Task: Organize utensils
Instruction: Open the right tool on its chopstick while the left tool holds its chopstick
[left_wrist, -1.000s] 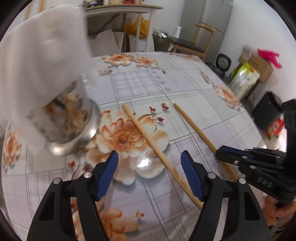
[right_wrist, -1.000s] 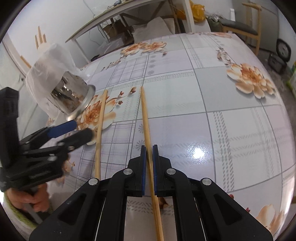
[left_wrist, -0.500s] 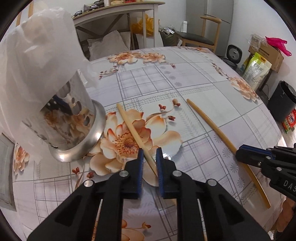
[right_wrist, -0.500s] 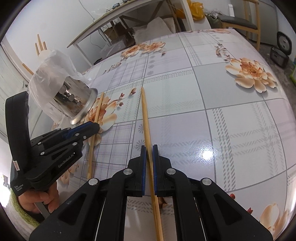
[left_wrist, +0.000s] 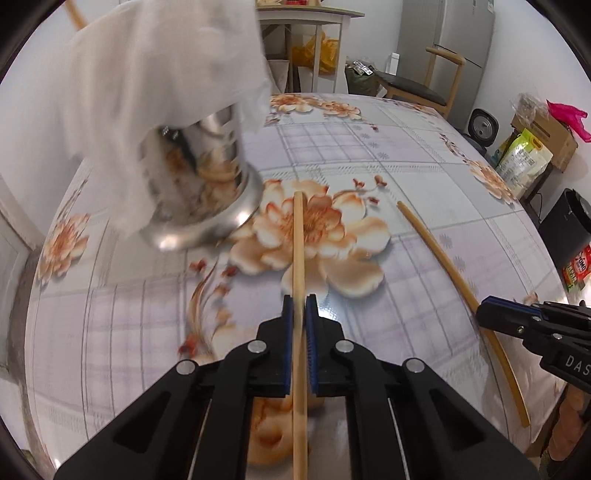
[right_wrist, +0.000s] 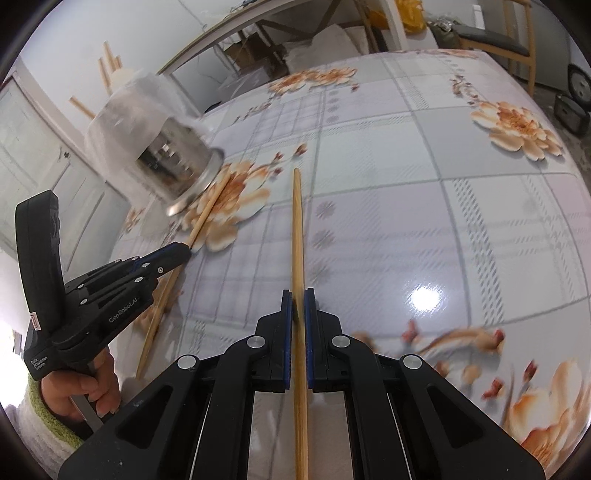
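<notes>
Both grippers are clamped, one chopstick each: left gripper (left_wrist: 299, 314) on the left chopstick (left_wrist: 297, 236), right gripper (right_wrist: 298, 306) on the right chopstick (right_wrist: 297, 221). Each stick points toward the table's (right_wrist: 461, 155) far edge, beside the plastic-draped steel holder (left_wrist: 199, 192) near its left edge. Neither stick is in the holder yet; both insertions remain.

A white plastic bag (left_wrist: 155, 92) hides the blurred metal holder's (left_wrist: 199, 199) top.
</notes>
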